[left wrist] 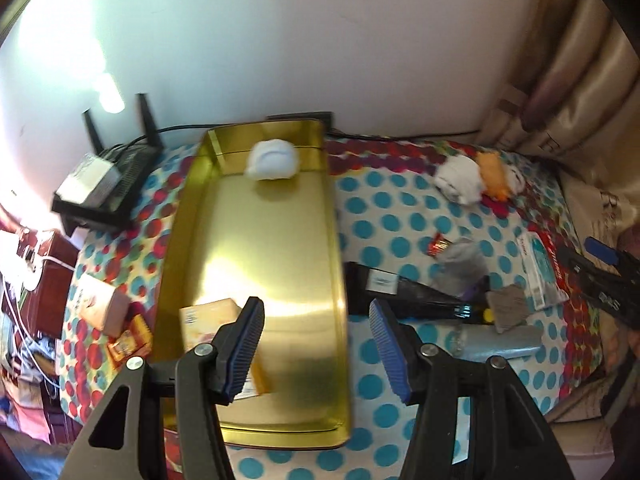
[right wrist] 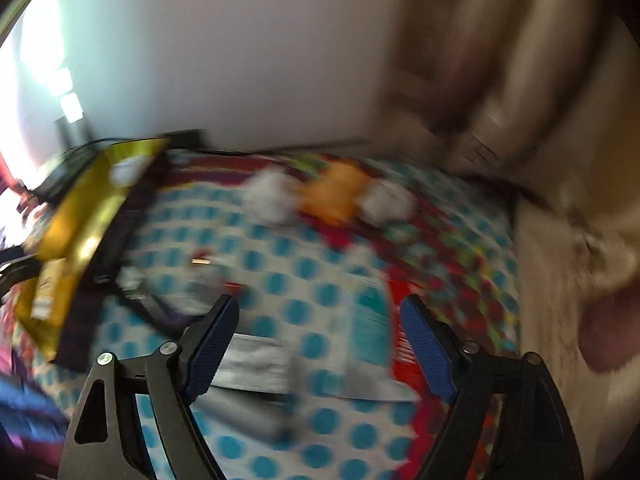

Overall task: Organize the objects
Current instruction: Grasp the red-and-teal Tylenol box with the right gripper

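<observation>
The left gripper [left wrist: 316,344] hangs over the near end of a long gold tray [left wrist: 280,240] with its fingers [left wrist: 250,344] spread apart and nothing between them; the tray lies lengthwise on a table [left wrist: 384,208] covered by a cloth of blue and red dots. At the tray's far end sits a white rolled bundle [left wrist: 273,159], and at its near left corner, partly behind the left finger, lies a pale yellow box [left wrist: 212,316]. Left of the tray, on the cloth, rest a pinkish carton [left wrist: 102,300] and small red-and-gold packets [left wrist: 130,338], with a black router [left wrist: 108,184] beyond them by the wall. Right of the tray lie a black flat pouch [left wrist: 396,288], a grey bundle [left wrist: 464,266], a red-and-teal packet [left wrist: 544,268] and, further back, white rolled pieces with an orange one [left wrist: 494,174] between them. The right wrist view is heavily blurred. There the right gripper [right wrist: 320,328] is released too, fingers [right wrist: 424,344] wide and holding nothing, above a silver-grey pouch [right wrist: 256,364] and the red-and-teal packet [right wrist: 376,320]. The gold tray [right wrist: 76,216] shows at the left edge, and the orange piece [right wrist: 336,192] with white ones on each side lies toward the back of the table.
</observation>
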### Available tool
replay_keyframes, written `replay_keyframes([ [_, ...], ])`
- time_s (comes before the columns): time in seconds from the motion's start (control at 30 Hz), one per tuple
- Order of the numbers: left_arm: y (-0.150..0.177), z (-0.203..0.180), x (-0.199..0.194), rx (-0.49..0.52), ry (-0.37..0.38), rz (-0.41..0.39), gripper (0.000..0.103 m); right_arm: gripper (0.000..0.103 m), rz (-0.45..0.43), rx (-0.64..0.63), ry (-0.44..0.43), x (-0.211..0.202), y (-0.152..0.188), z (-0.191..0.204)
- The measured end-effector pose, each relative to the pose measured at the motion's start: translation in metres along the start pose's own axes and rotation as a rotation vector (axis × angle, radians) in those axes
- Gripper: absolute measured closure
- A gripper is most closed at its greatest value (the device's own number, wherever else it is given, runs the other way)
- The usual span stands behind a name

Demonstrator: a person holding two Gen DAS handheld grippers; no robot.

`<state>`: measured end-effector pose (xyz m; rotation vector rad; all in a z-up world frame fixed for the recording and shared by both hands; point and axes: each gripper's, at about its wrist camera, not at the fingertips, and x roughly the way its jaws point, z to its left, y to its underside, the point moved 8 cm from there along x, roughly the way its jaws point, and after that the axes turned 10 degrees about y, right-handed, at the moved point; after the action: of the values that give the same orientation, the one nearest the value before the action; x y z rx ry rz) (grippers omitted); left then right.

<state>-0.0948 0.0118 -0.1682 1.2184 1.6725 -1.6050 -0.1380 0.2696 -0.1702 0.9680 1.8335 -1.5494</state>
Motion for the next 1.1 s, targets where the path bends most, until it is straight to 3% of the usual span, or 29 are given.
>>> replay_keyframes([
  [0.1, 0.000, -0.013, 0.005, 0.018, -0.002, 0.010, 0.047, 0.028, 0.036, 0.038, 0.033, 0.023, 0.008, -0.022],
  [0.3, 0.000, -0.027, 0.009, 0.033, -0.018, 0.016, 0.047, 0.033, 0.108, 0.042, 0.007, 0.059, 0.020, -0.023],
  [0.5, -0.002, -0.037, 0.013, 0.045, -0.023, 0.015, 0.047, 0.033, 0.109, 0.009, 0.032, 0.073, 0.023, -0.018],
  [0.6, -0.001, -0.047, 0.016, 0.065, -0.006, 0.016, 0.047, 0.041, 0.101, -0.011, 0.068, 0.075, 0.023, -0.019],
  [0.83, 0.007, -0.068, 0.024, 0.090, 0.062, 0.025, 0.047, 0.033, 0.088, -0.041, 0.098, 0.084, 0.021, -0.022],
  [0.93, 0.002, -0.067, 0.033, 0.075, 0.037, 0.039, 0.047, 0.032, 0.142, -0.002, 0.074, 0.096, 0.029, -0.027],
  [1.0, -0.009, -0.069, 0.043, 0.075, 0.013, 0.044, 0.047, 0.035, 0.143, 0.063, 0.020, 0.098, 0.033, -0.033],
  [1.1, -0.027, -0.078, 0.058, 0.085, 0.008, 0.047, 0.047, 0.035, 0.122, 0.043, 0.012, 0.094, 0.035, -0.034],
])
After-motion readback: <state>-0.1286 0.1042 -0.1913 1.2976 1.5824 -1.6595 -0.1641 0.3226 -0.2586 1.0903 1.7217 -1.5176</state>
